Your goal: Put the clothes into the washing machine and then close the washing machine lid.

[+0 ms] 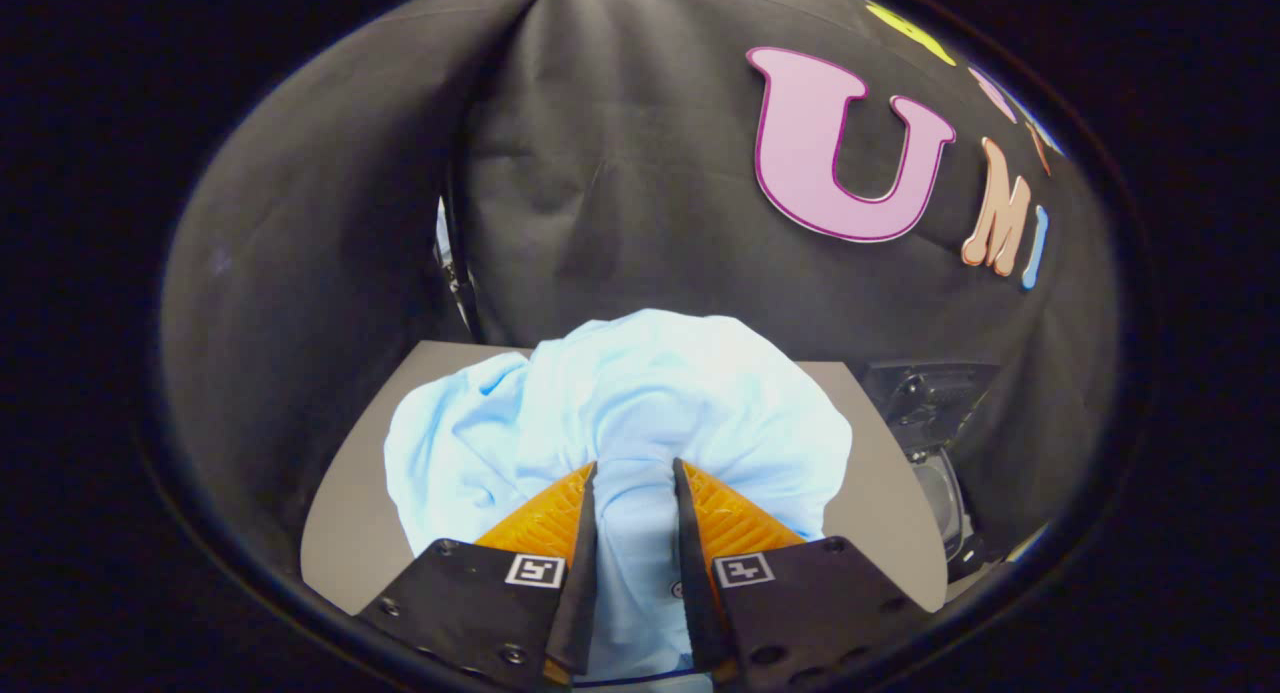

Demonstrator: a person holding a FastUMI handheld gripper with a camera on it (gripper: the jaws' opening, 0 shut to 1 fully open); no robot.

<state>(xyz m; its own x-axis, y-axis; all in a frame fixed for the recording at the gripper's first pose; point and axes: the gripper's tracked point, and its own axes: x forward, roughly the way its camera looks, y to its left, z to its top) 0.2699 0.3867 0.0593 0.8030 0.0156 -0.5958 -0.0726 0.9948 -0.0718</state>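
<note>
The gripper (634,470) pinches a fold of the light blue shirt (620,413) between its fingers, the rest bunched just ahead on the grey table (350,533). Loose cloth (most of it) hangs free and could slip out or snag when lifted.

You've got soft, matt, wrinkled cloth in the garment (620,413), a smooth matt tabletop (345,543), ribbed fingers (545,513), matt draped cloth wall (620,173).
</note>
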